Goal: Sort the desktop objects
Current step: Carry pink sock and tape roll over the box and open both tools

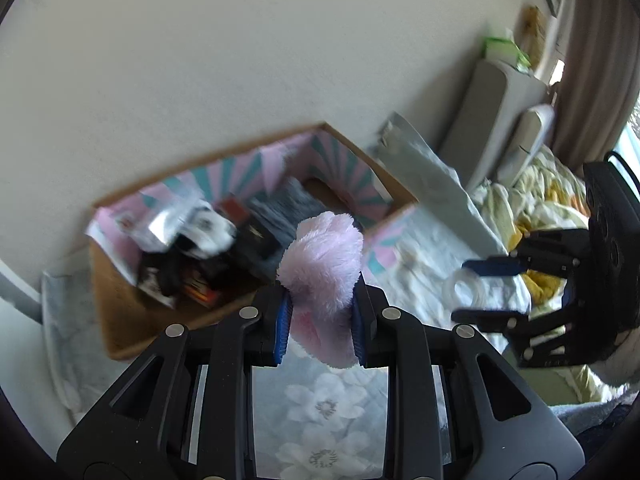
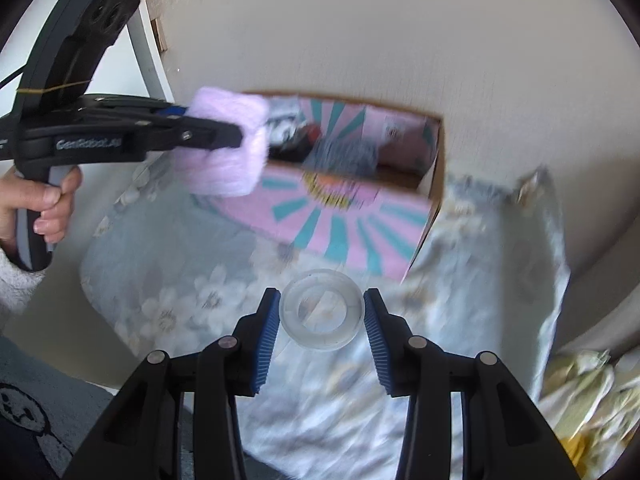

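Pink plush item (image 1: pixel 324 276): soft, fluffy, clamped between the blue pads (image 1: pixel 284 326) of the left gripper (image 1: pixel 322 326), jaws narrowed onto it so the pile bulges above and below them. It is held in the air in front of the cardboard box (image 1: pixel 120 320); in the right wrist view the same plush (image 2: pixel 228 148) hangs at the box's near left corner, clear of the cloth below.

Left gripper, side view (image 2: pixel 240 136): black frame, held by a person's hand (image 2: pixel 44 204) round the grip, a fuzzy pale sleeve (image 2: pixel 16 288) at the wrist.

Clear ring (image 2: pixel 322 316): translucent, round, open-centred, sitting between the blue pads (image 2: pixel 266 344) of the right gripper (image 2: pixel 322 334), which stands partly closed around it. Whether the pads press on it cannot be told; blur softens the edges. The left wrist view shows the ring (image 1: pixel 466 288) between the same fingers, raised above the cloth.

Cardboard box (image 2: pixel 438 168): open-topped, against the wall, pink outside with teal rays. Contents blurred: a black-and-white plush toy (image 1: pixel 204 232), dark packets, grey fabric (image 1: pixel 280 208).

Floral cloth (image 2: pixel 180 300): pale, flower-printed, spread under box and grippers.
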Available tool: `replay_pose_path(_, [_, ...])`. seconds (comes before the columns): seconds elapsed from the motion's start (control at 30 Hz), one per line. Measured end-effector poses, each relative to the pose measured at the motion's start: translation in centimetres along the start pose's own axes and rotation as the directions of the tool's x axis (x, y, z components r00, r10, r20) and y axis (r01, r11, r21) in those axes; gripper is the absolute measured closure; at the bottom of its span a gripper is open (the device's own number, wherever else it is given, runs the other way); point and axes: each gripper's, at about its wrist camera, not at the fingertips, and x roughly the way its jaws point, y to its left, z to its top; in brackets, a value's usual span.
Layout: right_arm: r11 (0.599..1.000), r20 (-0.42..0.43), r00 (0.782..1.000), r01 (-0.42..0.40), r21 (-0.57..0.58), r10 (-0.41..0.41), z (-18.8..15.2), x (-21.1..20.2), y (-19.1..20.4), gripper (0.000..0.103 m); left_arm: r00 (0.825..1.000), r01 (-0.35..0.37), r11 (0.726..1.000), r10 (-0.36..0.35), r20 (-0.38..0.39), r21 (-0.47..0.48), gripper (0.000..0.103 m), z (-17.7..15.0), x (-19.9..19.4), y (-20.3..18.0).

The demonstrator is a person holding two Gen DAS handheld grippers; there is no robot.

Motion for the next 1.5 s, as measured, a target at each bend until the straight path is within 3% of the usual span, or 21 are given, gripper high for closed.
replay_pose_path(0.17, [0.998, 0.009, 1.0, 0.0, -0.059, 0.0, 3.7, -0.3, -1.0, 0.064, 0.999, -0.036, 0.999, 0.037, 0.018, -0.016, 0.081, 1.6, -1.4, 1.7])
replay_pose_path(0.37, [0.996, -0.006, 0.997, -0.072, -0.055, 0.072, 8.5, 0.9, -2.3, 0.064, 0.996, -0.091, 0.995, 0.092, 0.017, -0.045, 0.081, 3.1, -1.7, 4.1])
replay_pose_path(0.63, [0.981, -0.061, 0.991, -0.124, -0.15, 0.116, 14.4, 5.1, -2.1, 0.064, 0.99, -0.106, 0.987, 0.094, -0.101, -0.123, 0.081, 4.3, 1.2, 7.8])
replay_pose_path(0.9, [0.97, -0.136, 0.978, -0.177, -0.165, 0.155, 16.3, 9.6, -2.2, 0.064, 0.988, -0.1, 0.976, 0.075, -0.133, -0.194, 0.081, 4.0, 3.1, 8.9])
replay_pose_path(1.13, [0.972, -0.161, 0.973, -0.188, -0.138, 0.166, 16.3, 10.8, -3.0, 0.064, 0.988, -0.093, 0.965, 0.058, -0.144, -0.245, 0.079, 4.3, 4.0, 9.6])
replay_pose_path(1.2, [0.973, -0.183, 0.966, -0.206, -0.106, 0.185, 16.5, 11.4, -3.4, 0.064, 0.987, -0.086, 0.96, 0.046, -0.152, -0.265, 0.065, 4.6, 4.1, 9.5])
replay_pose_path(1.23, [0.972, -0.201, 0.959, -0.22, -0.085, 0.199, 16.6, 11.9, -3.5, 0.055, 0.986, -0.094, 0.957, 0.051, -0.161, -0.275, 0.031, 4.7, 4.3, 9.6])
replay_pose_path(1.27, [0.972, -0.218, 0.954, -0.226, -0.065, 0.207, 16.6, 12.2, -3.7, 0.036, 0.981, -0.127, 0.951, 0.08, -0.176, -0.281, 0.006, 4.9, 4.4, 9.6])
replay_pose_path(1.3, [0.974, -0.236, 0.949, -0.224, -0.045, 0.208, 16.5, 12.5, -3.9, 0.024, 0.982, -0.144, 0.949, 0.101, -0.16, -0.282, 0.0, 4.9, 4.2, 9.4])
replay_pose_path(1.33, [0.975, -0.236, 0.95, -0.22, -0.037, 0.205, 16.4, 12.5, -4.0, 0.006, 0.984, -0.145, 0.948, 0.106, -0.146, -0.283, 0.0, 4.8, 3.9, 9.4])
replay_pose_path(1.37, [0.975, -0.229, 0.951, -0.22, -0.026, 0.209, 16.2, 12.1, -4.1, 0.0, 0.986, -0.134, 0.947, 0.098, -0.136, -0.292, 0.0, 4.7, 3.7, 9.4])
replay_pose_path(1.5, [0.982, -0.218, 0.958, -0.19, -0.006, 0.184, 15.2, 11.2, -4.4, 0.0, 0.992, -0.119, 0.928, 0.093, -0.09, -0.354, 0.0, 3.7, 2.6, 9.8])
